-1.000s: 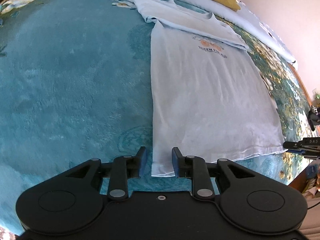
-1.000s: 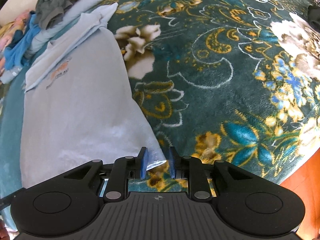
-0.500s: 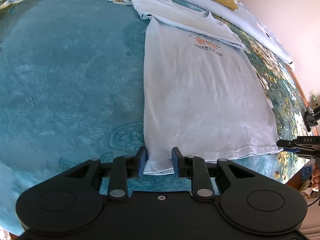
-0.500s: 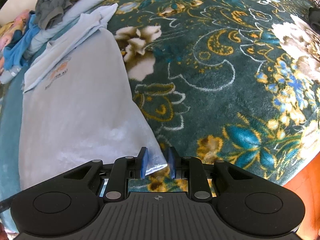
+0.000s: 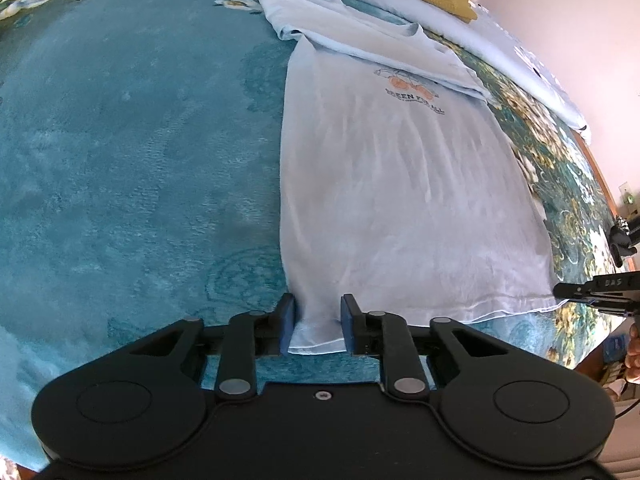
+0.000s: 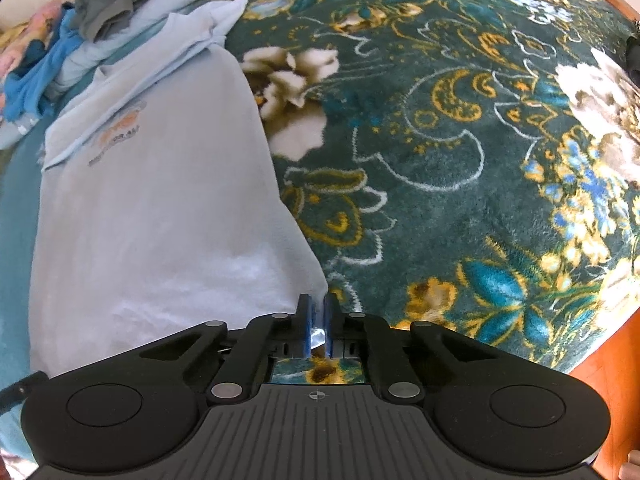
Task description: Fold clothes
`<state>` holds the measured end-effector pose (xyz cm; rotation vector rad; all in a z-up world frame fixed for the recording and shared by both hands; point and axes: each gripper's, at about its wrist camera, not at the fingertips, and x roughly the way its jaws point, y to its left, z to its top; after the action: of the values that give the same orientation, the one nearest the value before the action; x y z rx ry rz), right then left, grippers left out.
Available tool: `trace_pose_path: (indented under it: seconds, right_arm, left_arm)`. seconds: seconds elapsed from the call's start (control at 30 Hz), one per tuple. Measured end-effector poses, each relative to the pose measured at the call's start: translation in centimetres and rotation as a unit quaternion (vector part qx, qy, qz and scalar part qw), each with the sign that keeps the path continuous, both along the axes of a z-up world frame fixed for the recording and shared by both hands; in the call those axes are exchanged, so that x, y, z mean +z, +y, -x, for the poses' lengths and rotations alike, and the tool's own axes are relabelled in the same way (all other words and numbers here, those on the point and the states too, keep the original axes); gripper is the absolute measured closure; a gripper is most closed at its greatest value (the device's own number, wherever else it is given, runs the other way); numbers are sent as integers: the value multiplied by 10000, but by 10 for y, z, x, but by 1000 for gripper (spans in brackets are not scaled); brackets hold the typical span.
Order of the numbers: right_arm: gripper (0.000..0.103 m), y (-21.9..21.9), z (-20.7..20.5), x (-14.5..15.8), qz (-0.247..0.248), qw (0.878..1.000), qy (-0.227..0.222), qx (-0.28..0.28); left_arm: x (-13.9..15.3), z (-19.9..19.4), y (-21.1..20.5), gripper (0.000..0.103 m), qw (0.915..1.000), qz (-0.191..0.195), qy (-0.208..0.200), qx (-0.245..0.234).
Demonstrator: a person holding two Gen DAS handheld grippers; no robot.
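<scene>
- Since the fold has to start from the hem, both bottom corners of the shirt (image 5: 400,200) are being taken at once, one per gripper.
- The right gripper (image 6: 316,320) has just been clamped down: its blue pads are nearly together with the shirt's right hem corner pinched between them, so that corner looks properly held.
- The left gripper (image 5: 316,322) has just been narrowed too, but a gap is left. The left hem corner sits between the pads and is touched by them at the sides; the cloth looks only lightly caught, not yet squeezed flat.
- The shirt is laid flat, print up, on the blanket (image 5: 140,140), with the sleeves and collar end already folded over at the far end. That's probably why the hem is being gripped now: it can be carried up toward the collar to halve the length.
- Both corners being gripped keeps the hem straight when lifted, which should stop one side sagging.
- Further out, a pile (image 6: 80,20) of other clothes is heaped at the far edge of the bed, well apart from the shirt, presumably waiting.
- In the left view the right gripper's tip (image 5: 592,290) is seen at the shirt's far hem corner, which matches.
</scene>
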<state>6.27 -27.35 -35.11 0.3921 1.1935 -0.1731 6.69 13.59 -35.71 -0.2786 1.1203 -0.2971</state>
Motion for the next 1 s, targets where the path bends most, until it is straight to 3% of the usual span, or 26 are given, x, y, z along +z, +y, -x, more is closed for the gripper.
trace_pose_path:
  seconds: [0.03, 0.13, 0.53, 0.8, 1.0]
  right_arm:
    - [99, -1, 0, 2, -11, 10000, -30, -15]
    - [99, -5, 2, 9, -81, 9999, -115, -72]
    - [100, -17, -12, 58, -300, 9956, -886, -6]
    - [100, -23, -46, 91, -489, 9882, -1454, -28]
    - [100, -34, -89, 100, -615, 9829, -1735, 21]
  left_arm:
    - [0, 1, 1, 96, 10000, 4, -10, 3]
    - [6, 3, 3, 103, 9999, 80, -142, -13]
    - [51, -12, 12, 103, 9952, 338, -919, 56]
    - [82, -58, 7, 103, 9905, 275, -1338, 133]
    - [97, -104, -1, 103, 9872, 155, -1582, 142]
